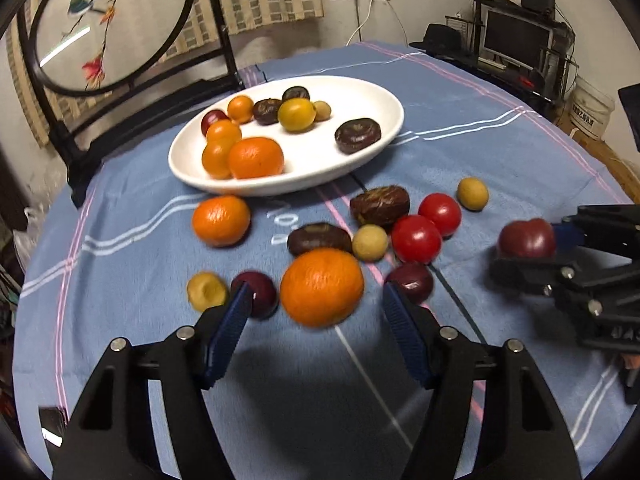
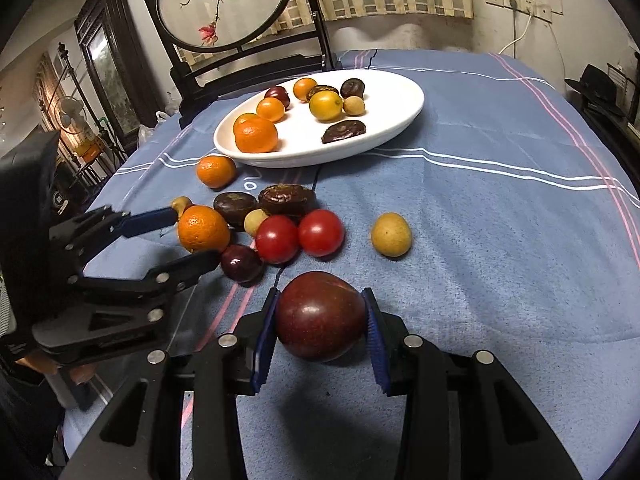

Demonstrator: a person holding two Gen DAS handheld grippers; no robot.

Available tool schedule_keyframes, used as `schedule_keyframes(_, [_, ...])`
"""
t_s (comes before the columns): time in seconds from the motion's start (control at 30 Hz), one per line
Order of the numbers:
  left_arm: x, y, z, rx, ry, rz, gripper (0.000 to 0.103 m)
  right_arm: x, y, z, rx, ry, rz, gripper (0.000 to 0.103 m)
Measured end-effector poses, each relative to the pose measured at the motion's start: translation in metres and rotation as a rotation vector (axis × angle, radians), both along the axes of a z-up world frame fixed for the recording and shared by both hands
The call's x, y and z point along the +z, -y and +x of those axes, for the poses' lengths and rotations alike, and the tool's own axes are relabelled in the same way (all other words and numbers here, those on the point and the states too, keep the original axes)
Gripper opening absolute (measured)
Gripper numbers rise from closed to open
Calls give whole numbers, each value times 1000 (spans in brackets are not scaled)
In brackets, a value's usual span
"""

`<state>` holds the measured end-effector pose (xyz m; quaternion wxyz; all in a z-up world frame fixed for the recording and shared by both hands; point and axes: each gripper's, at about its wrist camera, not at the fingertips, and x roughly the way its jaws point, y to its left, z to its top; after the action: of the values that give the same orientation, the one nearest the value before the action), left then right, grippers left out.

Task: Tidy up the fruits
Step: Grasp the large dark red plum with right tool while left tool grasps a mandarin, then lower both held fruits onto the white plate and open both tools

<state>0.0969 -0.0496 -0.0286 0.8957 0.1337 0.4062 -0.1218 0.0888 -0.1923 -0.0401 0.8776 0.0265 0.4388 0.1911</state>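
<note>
A white oval plate (image 1: 384, 98) (image 2: 404, 92) at the back of the table holds several small fruits. More fruits lie loose on the blue cloth in front of it. My left gripper (image 1: 318, 300) (image 2: 192, 236) is open around a large orange (image 1: 322, 286) (image 2: 204, 228), jaws on either side, apart from it. My right gripper (image 2: 320, 320) (image 1: 532, 248) is shut on a dark red plum (image 2: 320, 316) (image 1: 527, 238), held just above the cloth at the right of the pile.
Loose fruits include two red tomatoes (image 1: 416, 238), brown dates (image 1: 380, 205), another orange (image 1: 221, 220), small purple plums (image 1: 410, 282) and yellow longans (image 1: 473, 193). A framed round embroidery screen (image 1: 108, 20) stands behind the plate. The table edge curves at right.
</note>
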Motion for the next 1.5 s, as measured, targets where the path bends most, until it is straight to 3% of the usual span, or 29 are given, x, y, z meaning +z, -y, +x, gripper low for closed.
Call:
schedule_keyframes(0.1, [-6,7,3,-19,-5,33,43,-2,0,0,-1,-6,-2,41])
schedule_keyframes(0.2, [-6,8,0,-22,0,37,42,-3,1,1,-8,-12,-3,41])
schedule_keyframes(0.3, [2,2,-4,-19,-19,-27,42,-2,2,1,-9,-3,7,41])
schedule_keyframes(0.6, [47,-14,-7,-19,23,-124,42,13,0,4,0,35,44,41])
schedule_keyframes(0.9, [69,-30,57,63,-13,-214,42,59,-38,54,71,123,32,41])
schedule_keyframes(1.2, [54,-31,132,147,-80,-259,42,36,-58,122,41,72,37,41])
schedule_keyframes(1.27, [47,-27,147,167,-103,-260,43,32,-58,129,25,69,49,43])
schedule_keyframes(1.3, [46,-27,149,173,-104,-269,49,31,-56,130,24,72,67,49])
schedule_keyframes(1.33, [47,-27,150,179,-98,-289,63,31,-53,129,25,78,92,55])
schedule_keyframes(1.4, [52,-27,146,185,-67,-304,71,35,-46,123,14,101,119,61])
schedule_keyframes(1.5, [61,-27,131,174,-21,-290,71,42,-35,115,13,102,135,61])
